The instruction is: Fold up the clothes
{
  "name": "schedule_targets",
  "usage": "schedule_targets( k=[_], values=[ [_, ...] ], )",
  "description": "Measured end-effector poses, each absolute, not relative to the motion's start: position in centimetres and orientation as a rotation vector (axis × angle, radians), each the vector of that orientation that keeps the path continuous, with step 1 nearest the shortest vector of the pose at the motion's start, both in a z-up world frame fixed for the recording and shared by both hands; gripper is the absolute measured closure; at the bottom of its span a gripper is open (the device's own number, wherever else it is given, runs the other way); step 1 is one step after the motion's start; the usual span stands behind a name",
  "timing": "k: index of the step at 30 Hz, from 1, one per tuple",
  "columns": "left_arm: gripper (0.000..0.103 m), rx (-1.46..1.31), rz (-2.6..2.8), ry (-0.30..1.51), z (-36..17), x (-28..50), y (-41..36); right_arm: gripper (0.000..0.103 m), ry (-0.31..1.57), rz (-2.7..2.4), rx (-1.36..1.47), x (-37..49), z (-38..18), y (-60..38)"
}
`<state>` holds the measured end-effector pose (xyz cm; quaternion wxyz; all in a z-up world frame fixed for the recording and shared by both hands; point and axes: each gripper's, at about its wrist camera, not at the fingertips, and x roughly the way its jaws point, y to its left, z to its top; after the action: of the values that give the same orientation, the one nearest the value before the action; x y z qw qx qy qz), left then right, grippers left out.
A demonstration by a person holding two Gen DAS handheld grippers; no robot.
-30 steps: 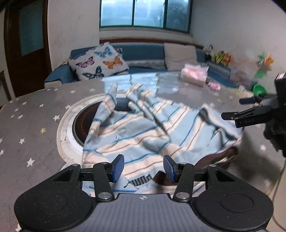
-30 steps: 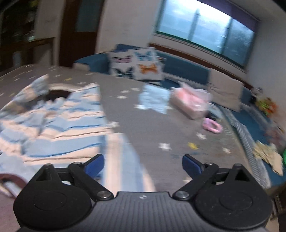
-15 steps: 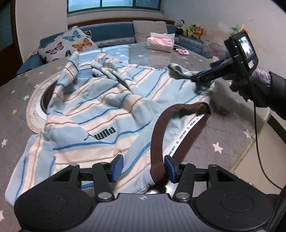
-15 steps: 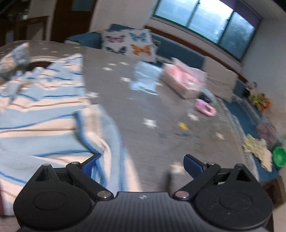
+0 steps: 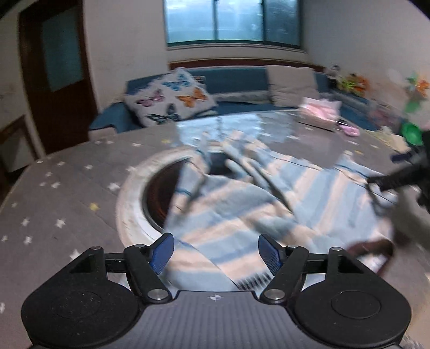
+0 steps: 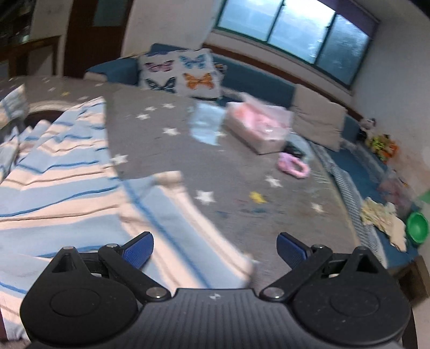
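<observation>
The left tool (image 5: 215,253) is opening over the striped garment (image 5: 242,214), having just let go of the waistband, while the right tool (image 6: 215,250) is hovering wide open above its edge on the table (image 6: 242,182), readying a fresh grip.

White walls, wide window (image 5: 232,21), blue sofa (image 5: 236,80), dark wooden door (image 5: 57,80)
</observation>
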<state>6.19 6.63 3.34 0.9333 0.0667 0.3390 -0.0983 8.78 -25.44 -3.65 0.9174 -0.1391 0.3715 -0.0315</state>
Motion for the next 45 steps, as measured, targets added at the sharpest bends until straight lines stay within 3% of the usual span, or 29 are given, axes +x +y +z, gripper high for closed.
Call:
schedule_targets(
  k=[7,12,19,25,27,28,29,34,37,38,39,45],
  values=[
    [0.031,0.157,-0.129,0.7,3.5,11.1,6.6,0.005,0.771,0.009,-0.313,11.0,-3.4,-23.0],
    [0.032,0.162,-0.128,0.709,3.3,15.2,5.8,0.013,0.752,0.126,-0.272,13.3,-1.5,-21.2],
    [0.051,0.14,-0.141,0.791,1.5,19.9,5.6,0.026,0.757,0.294,-0.261,17.9,-1.2,-17.0],
    [0.051,0.153,-0.192,0.8,1.2,21.4,5.8,0.032,0.793,0.374,-0.18,23.5,-2.0,-14.4],
    [0.063,0.162,-0.211,0.801,1.1,21.8,5.8,0.033,0.802,0.383,-0.151,25.5,-2.3,-13.7],
    [0.076,0.165,-0.219,0.805,1.0,22.0,5.9,0.033,0.807,0.387,-0.144,26.5,-2.6,-13.3],
    [0.083,0.162,-0.225,0.809,0.9,22.2,6.0,0.034,0.813,0.386,-0.134,27.4,-2.8,-13.0],
    [0.096,0.154,-0.24,0.792,0.9,22.5,7.4,0.043,0.863,0.382,-0.07,30.9,-4.4,-12.1],
    [0.097,0.151,-0.239,0.776,1.3,22.6,8.5,0.059,0.862,0.392,-0.057,31.5,-4.8,-12.2],
    [0.097,0.146,-0.225,0.768,1.5,22.7,9.0,0.081,0.861,0.404,-0.05,31.5,-4.7,-12.3],
    [0.097,0.142,-0.213,0.761,1.7,22.9,9.5,0.095,0.866,0.419,-0.034,31.8,-4.5,-12.4],
    [0.098,0.081,-0.109,0.697,3.4,23.9,13.4,0.097,0.755,0.374,-0.048,31.0,-2.3,-13.4]
  ],
)
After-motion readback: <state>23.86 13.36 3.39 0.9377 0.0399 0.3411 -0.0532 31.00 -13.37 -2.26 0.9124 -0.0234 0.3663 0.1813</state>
